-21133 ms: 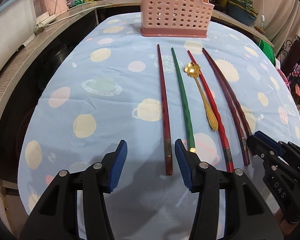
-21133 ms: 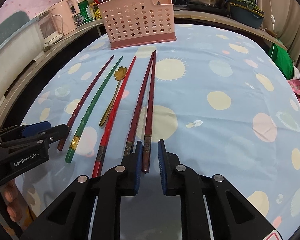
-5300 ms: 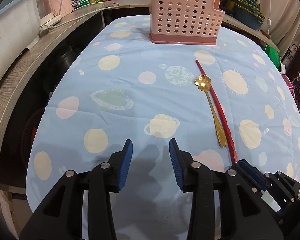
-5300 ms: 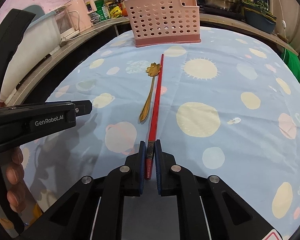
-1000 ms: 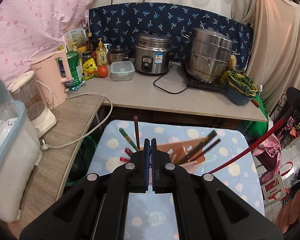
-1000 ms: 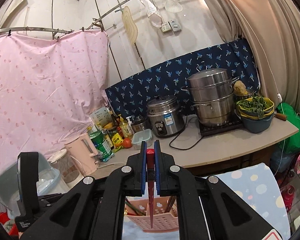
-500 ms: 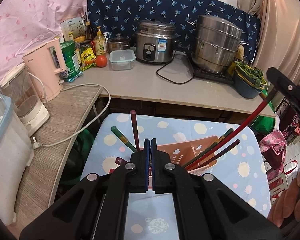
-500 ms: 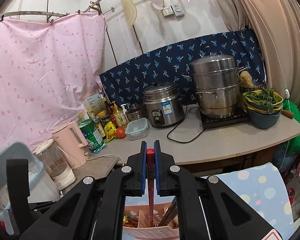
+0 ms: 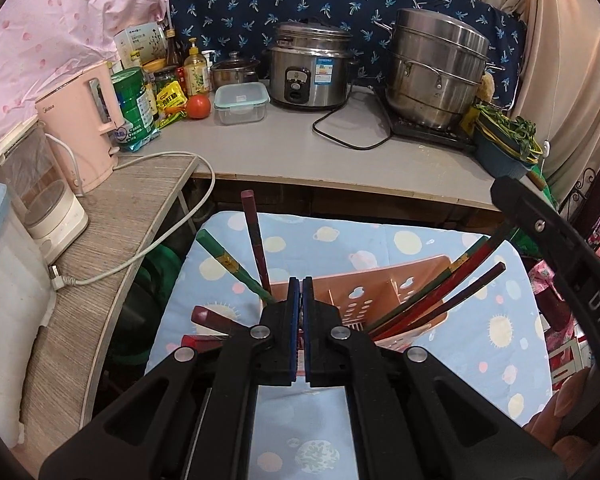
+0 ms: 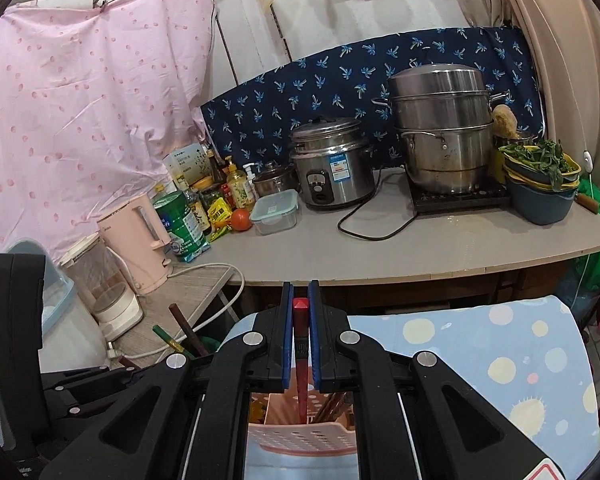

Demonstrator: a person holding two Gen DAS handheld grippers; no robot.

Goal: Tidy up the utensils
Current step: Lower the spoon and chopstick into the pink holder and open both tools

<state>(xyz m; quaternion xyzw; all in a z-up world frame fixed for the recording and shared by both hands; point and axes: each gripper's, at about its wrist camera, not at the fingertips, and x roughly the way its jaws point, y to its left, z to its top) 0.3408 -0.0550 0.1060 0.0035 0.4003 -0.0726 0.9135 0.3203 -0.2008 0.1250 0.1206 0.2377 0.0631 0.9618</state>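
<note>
Compared with half a second before, the pink basket (image 10: 302,438) is seen closer at the lower centre, and the red chopstick (image 10: 301,364) is lowered into it. The right gripper (image 10: 300,320) is closed on this chopstick. The left gripper (image 9: 300,300) is closed with nothing between its fingers (image 9: 293,320).

Left gripper (image 9: 300,282): black, blue-padded jaws pressed together, empty, tilted down over the pink perforated plastic basket (image 9: 380,286).
Right gripper (image 10: 300,288): jaws clamped on a red chopstick (image 10: 301,344), angled down above that basket.
</note>
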